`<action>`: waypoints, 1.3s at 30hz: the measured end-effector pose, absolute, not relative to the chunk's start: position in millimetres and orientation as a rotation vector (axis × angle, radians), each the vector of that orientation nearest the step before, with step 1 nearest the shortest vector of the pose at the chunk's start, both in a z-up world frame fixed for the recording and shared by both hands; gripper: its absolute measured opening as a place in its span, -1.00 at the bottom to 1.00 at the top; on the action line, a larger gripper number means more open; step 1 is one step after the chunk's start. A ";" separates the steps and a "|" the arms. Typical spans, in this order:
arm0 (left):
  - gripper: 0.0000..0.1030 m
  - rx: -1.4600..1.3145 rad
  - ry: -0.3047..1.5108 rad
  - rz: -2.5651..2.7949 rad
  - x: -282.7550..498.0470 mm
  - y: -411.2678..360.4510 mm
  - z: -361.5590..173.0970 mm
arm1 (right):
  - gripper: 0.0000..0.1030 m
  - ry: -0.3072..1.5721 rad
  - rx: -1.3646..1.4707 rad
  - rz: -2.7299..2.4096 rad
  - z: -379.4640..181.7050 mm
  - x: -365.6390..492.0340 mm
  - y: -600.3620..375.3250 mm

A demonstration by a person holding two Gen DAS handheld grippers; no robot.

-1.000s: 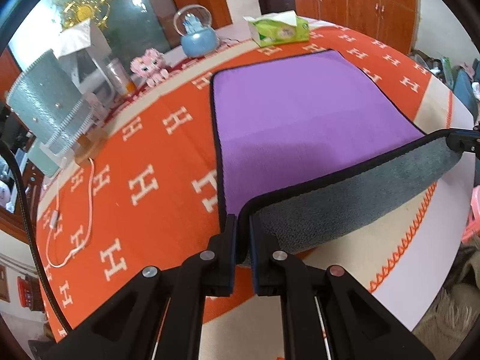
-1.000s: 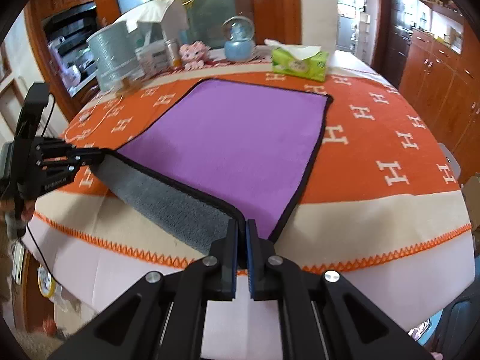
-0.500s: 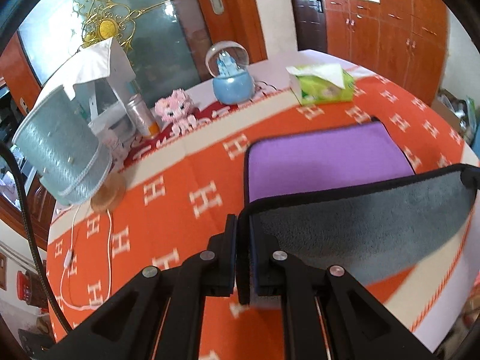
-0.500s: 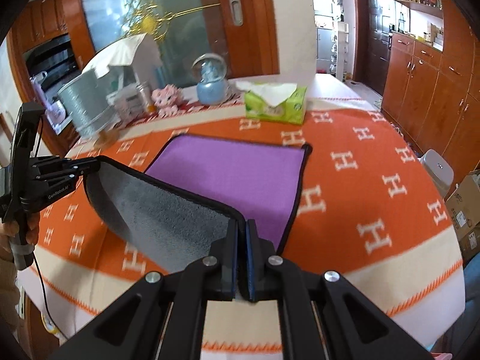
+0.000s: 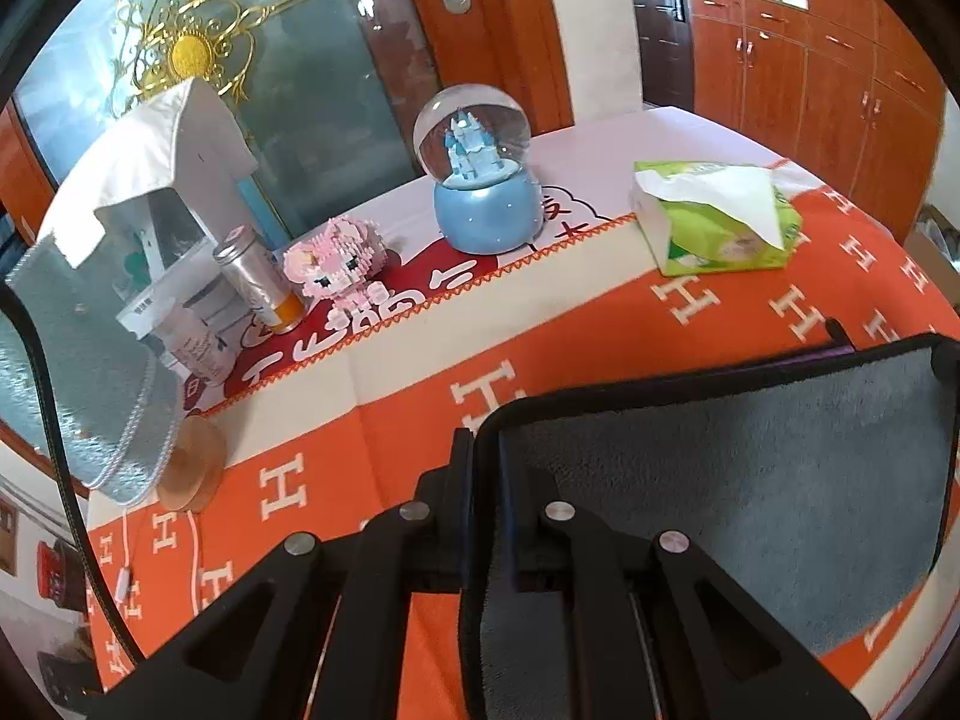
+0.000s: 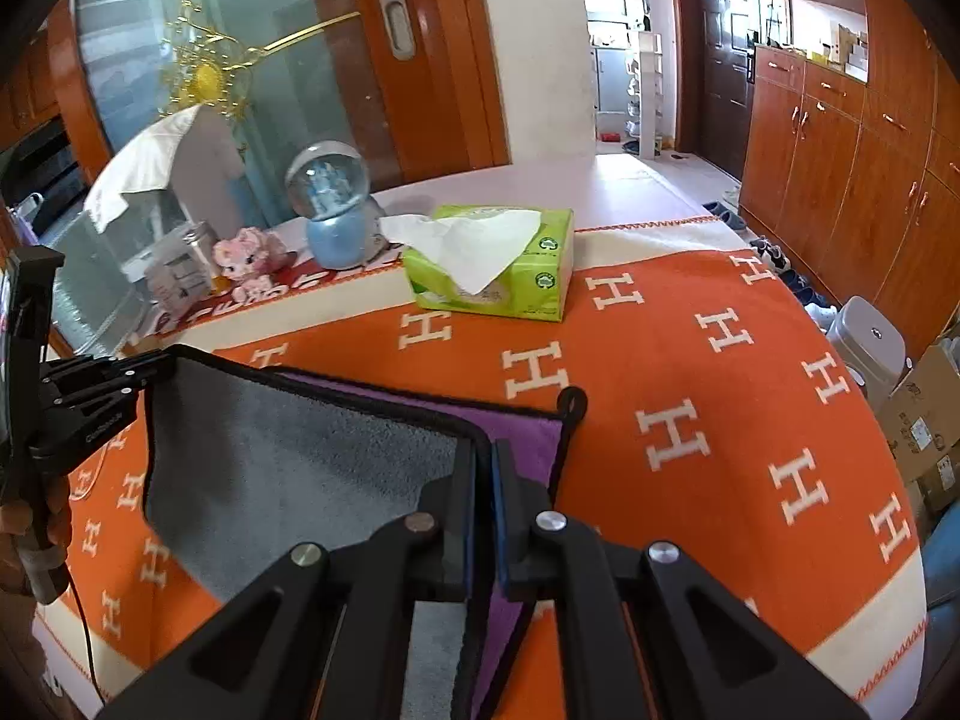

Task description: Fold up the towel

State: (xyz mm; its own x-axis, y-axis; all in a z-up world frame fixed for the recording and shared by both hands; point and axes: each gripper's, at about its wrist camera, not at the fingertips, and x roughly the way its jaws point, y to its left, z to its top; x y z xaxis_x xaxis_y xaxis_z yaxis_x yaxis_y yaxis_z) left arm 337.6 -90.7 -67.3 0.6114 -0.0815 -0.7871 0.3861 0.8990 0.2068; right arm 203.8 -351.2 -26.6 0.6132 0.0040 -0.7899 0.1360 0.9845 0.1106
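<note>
The towel [image 5: 720, 480] is purple on one side, grey on the other, with black trim. It lies on the orange tablecloth [image 6: 720, 360] with its near half lifted and carried over the far half. My left gripper [image 5: 486, 450] is shut on the towel's left near corner. My right gripper [image 6: 483, 456] is shut on its right near corner. The grey underside [image 6: 288, 468] faces both cameras. A strip of purple [image 6: 528, 438] shows beneath near the far edge. The left gripper also shows in the right wrist view [image 6: 162, 363].
A green tissue box [image 6: 492, 264] stands just beyond the towel's far edge. A blue snow globe [image 5: 480, 180], a pink toy [image 5: 336, 264], a can [image 5: 258, 276] and a grey lampshade [image 5: 72, 372] stand at the table's back. Wooden cabinets [image 6: 840, 150] stand on the right.
Both grippers have lifted the towel's near edge and carried it forward over the far half. Most of the purple face is now covered by the grey underside.
</note>
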 end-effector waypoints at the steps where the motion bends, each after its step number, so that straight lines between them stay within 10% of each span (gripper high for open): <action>1: -0.88 0.372 0.881 -0.273 342.2 -91.9 -70.0 | -0.91 0.911 0.164 -0.079 -28.7 207.1 -352.3; 31: -0.80 0.335 0.999 -0.206 393.5 -115.2 -144.1 | -0.86 1.016 0.126 -0.166 -104.5 256.5 -366.2; 39: 0.27 0.314 0.981 -0.172 390.3 -111.1 -136.2 | -0.33 0.980 0.073 -0.202 -91.9 251.4 -359.2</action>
State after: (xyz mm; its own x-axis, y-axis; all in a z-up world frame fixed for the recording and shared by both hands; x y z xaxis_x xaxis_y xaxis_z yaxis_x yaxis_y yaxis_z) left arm 390.3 -111.1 -136.2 0.5476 -0.0019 -0.8367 0.2831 0.9414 0.1831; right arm 251.4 -359.2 -91.9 0.5396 -0.1369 -0.8307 0.2029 0.9788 -0.0294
